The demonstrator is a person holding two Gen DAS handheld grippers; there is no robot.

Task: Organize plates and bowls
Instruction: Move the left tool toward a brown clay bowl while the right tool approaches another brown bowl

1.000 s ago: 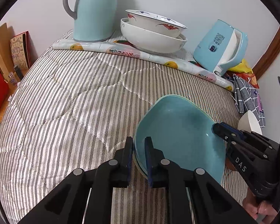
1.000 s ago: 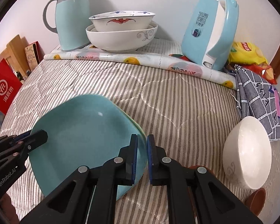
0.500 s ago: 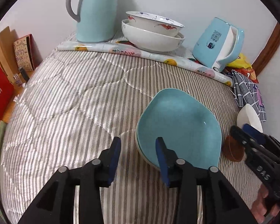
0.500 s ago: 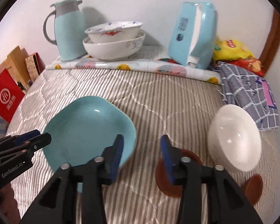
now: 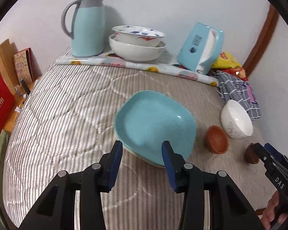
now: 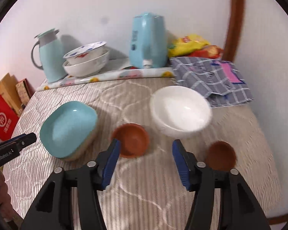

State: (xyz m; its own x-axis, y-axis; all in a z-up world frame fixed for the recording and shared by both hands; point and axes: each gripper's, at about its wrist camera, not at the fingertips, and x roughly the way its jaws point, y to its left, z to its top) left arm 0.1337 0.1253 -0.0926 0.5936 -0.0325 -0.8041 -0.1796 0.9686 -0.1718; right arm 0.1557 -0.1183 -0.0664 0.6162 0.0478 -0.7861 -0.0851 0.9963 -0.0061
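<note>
The left gripper [image 5: 142, 158] hangs over the striped quilt [image 5: 63, 118] with its jaws spread wide and holding nothing; the stacked teal plates [image 5: 155, 124] lie flat on the quilt just ahead of its blue fingertips [image 5: 117, 153] – near, but whether they touch is hard to tell; the right gripper [image 6: 146, 159] is likewise wide open and empty, its tips either side of a brown bowl [image 6: 131, 140] lying ahead of them; a white bowl [image 6: 180, 111] sits just beyond, a second small brown bowl [image 6: 221, 156] off to the right; at the back, on a fruit-print mat [image 5: 136, 65] – two large white bowls [image 5: 138, 46] nested, between a teal jug [image 5: 87, 25] and a teal tissue box [image 5: 200, 48]
</note>
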